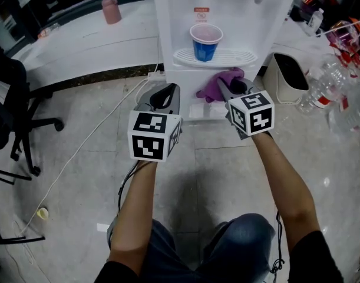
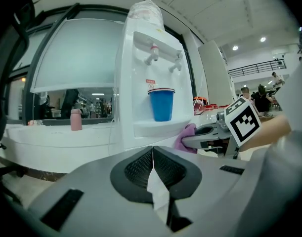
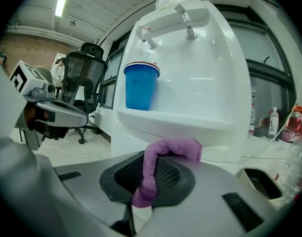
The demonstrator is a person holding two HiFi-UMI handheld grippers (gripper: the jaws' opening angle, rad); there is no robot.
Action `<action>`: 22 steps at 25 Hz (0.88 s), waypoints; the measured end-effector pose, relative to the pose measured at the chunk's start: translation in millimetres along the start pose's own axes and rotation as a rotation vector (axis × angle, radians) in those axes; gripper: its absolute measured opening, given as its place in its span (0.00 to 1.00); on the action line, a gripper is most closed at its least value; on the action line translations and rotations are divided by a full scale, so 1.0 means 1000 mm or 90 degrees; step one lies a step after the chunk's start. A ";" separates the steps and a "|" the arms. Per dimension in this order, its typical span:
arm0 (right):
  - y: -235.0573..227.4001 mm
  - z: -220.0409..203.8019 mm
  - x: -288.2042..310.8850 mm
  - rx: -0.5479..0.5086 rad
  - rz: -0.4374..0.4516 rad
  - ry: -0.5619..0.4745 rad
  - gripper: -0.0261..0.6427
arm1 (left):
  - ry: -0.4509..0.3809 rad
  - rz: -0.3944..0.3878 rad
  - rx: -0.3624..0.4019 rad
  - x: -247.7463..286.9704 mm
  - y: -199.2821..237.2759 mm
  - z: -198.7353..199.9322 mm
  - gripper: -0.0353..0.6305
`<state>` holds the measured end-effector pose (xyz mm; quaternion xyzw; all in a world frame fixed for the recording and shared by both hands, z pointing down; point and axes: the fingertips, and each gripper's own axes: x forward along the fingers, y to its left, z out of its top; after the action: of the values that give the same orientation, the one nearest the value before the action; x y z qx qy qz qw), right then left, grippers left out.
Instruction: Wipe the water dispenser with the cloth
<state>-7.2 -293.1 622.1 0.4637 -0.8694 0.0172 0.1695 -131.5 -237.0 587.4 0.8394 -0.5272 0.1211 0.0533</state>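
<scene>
The white water dispenser [image 1: 224, 16] stands straight ahead, with a blue cup [image 1: 205, 42] on its drip tray [image 1: 215, 56]. My right gripper [image 1: 234, 89] is shut on a purple cloth [image 1: 222, 81], held just below the tray against the dispenser's front. In the right gripper view the purple cloth [image 3: 163, 159] drapes out from between the closed jaws, close to the tray's ledge [image 3: 175, 122]. My left gripper [image 1: 165, 96] hangs beside it to the left, shut with nothing in it. The left gripper view shows the dispenser [image 2: 151, 83] and the right gripper [image 2: 210, 135] with the cloth.
A white waste bin [image 1: 289, 78] stands right of the dispenser, with plastic bottles [image 1: 330, 84] beyond it. A white cable [image 1: 91, 140] runs over the tiled floor at left. An office chair [image 1: 15, 111] is at far left. A pink bottle [image 1: 111, 10] stands on the white counter [image 1: 91, 43].
</scene>
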 end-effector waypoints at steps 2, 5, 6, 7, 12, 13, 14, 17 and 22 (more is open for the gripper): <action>-0.015 -0.008 -0.007 0.001 -0.018 0.008 0.10 | -0.002 -0.001 -0.003 0.002 -0.002 0.001 0.09; -0.038 -0.021 -0.016 0.012 -0.046 0.018 0.10 | -0.002 -0.005 0.001 0.004 -0.007 -0.001 0.09; -0.045 -0.025 -0.019 0.017 -0.056 0.021 0.10 | 0.001 -0.006 0.002 0.004 -0.009 -0.004 0.09; -0.053 -0.029 -0.023 0.022 -0.068 0.024 0.10 | 0.004 -0.008 0.001 0.005 -0.011 -0.006 0.09; -0.088 -0.042 -0.034 0.043 -0.116 0.036 0.10 | 0.008 -0.021 0.006 0.011 -0.021 -0.013 0.09; -0.090 -0.042 -0.034 0.042 -0.117 0.037 0.10 | 0.010 -0.022 0.006 0.012 -0.021 -0.014 0.09; -0.090 -0.042 -0.034 0.041 -0.117 0.037 0.10 | 0.011 -0.022 0.005 0.013 -0.021 -0.015 0.09; -0.082 -0.038 -0.036 0.037 -0.106 0.034 0.10 | 0.010 -0.022 -0.001 0.014 -0.020 -0.016 0.09; -0.046 -0.020 -0.038 0.014 -0.059 0.004 0.10 | 0.013 -0.015 -0.006 0.011 -0.014 -0.025 0.09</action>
<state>55.6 -285.2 623.7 0.5056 -0.8460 0.0205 0.1680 -118.3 -235.2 615.2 0.8441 -0.5170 0.1268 0.0642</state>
